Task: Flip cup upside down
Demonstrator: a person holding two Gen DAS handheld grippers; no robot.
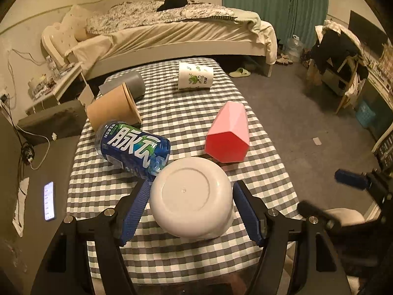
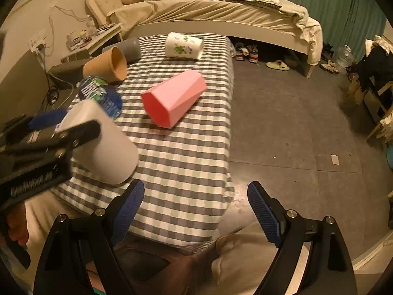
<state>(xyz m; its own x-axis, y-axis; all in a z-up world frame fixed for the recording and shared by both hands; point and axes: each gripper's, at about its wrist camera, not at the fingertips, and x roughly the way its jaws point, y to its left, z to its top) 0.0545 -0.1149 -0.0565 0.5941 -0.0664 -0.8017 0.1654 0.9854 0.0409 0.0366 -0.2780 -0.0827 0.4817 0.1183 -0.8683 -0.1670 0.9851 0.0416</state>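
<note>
The white cup (image 1: 191, 199) is between the two blue pads of the left gripper (image 1: 192, 209), with its flat bottom facing the camera. From the left wrist view there is a thin gap on each side between the cup and the pads, so I cannot tell if the tongs are pinching it or only sitting around it. In the right wrist view the same white cup (image 2: 105, 145) is tipped, with its open end low, near the checkered cloth (image 2: 181, 157) at the near left part of the table.

Just behind the cup lies a blue bottle (image 1: 132, 147) on its side, very close to the cup's far left edge. A pink cup (image 1: 228, 135) with flat sides lies on its side to the right of the bottle, close to the white cup too. Farther back on the left, a tan paper cup (image 1: 113, 109) lies on its side, and a gray cup (image 1: 133, 84) lies right behind it. A white cup with green drawings (image 1: 195, 75) lies at the far end of the table.

The right gripper (image 2: 195, 211) is near the front right edge of the table. Its tongs are spread wide with nothing in them.

A bed (image 1: 172, 36) stands past the table. A lit phone (image 1: 49, 200) lies off to the left.
</note>
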